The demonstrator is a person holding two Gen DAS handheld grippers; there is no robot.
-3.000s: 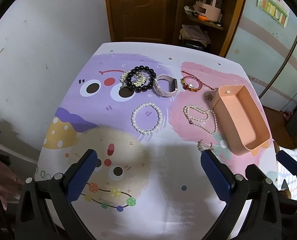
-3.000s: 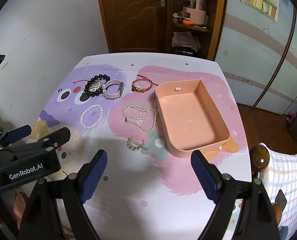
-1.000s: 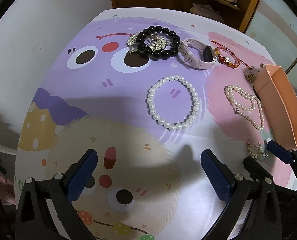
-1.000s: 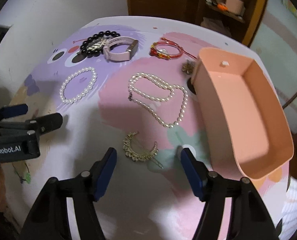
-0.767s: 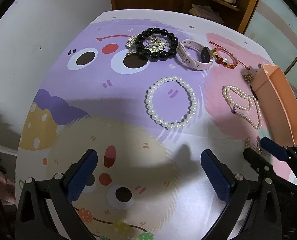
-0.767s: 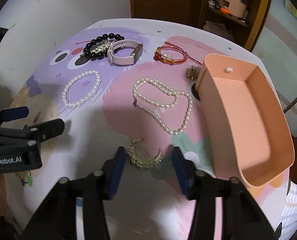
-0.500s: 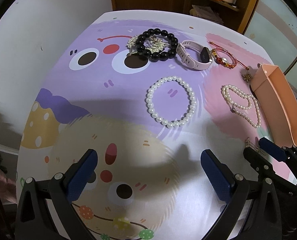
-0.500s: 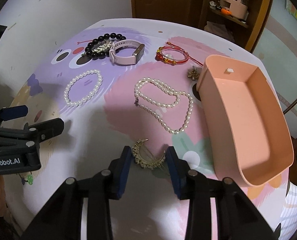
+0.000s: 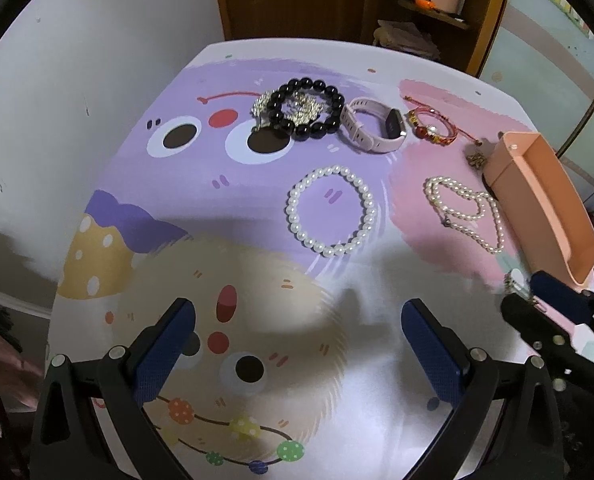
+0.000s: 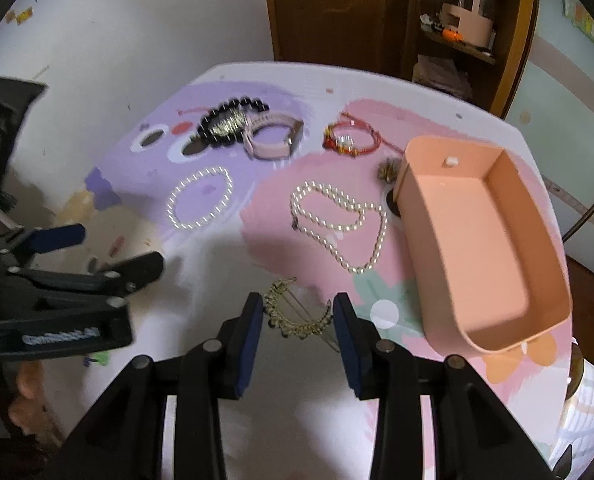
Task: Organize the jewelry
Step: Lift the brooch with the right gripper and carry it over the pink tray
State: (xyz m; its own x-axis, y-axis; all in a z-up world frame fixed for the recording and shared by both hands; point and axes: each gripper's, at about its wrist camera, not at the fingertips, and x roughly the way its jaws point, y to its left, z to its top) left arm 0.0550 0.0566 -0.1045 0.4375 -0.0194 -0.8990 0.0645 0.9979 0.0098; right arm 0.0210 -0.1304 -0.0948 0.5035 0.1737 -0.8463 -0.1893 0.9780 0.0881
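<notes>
1. Jewelry lies spread over the table (image 9: pixel 257 52); the pink tray (image 10: pixel 477 248) at the right holds nothing yet, so sorting has barely begun.
2. Right gripper (image 10: pixel 298 312) has its jaws narrowed around the gold hair clip (image 10: pixel 297 316), which seems lifted; both pads look to touch it.
3. Left gripper (image 9: pixel 297 332) hovers over the near part of the table, jaws spread wide and holding nothing.
4. Left to move: pearl bracelet (image 9: pixel 331 211), pearl necklace (image 10: pixel 339 224), black bead bracelet (image 9: pixel 305 107), watch (image 9: pixel 373 128), red bracelet (image 9: pixel 431 128) and a small charm (image 10: pixel 389 170) beside the tray.
</notes>
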